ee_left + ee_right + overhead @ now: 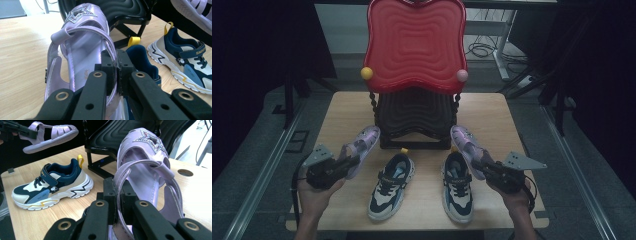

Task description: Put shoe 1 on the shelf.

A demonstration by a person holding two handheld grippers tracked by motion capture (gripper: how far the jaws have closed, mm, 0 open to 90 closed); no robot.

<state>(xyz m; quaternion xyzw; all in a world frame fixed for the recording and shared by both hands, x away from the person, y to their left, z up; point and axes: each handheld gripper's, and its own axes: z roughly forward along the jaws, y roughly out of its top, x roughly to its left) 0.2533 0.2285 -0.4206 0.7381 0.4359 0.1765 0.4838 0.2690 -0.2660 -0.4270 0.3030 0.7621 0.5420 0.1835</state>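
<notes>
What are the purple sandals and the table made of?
The left purple sandal and right purple sandal look like glossy soft plastic or jelly: smooth and shiny, with a glittery star on each toe. The table looks like pale matte wood, with visible grain.

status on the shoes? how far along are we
Done: both sneakers, left and right, stand side by side on the table. In hand: the left gripper is clamped on one purple sandal, the right gripper on the other sandal, both lifted near the black rack. Left: probably setting both sandals down; where is unclear.
</notes>
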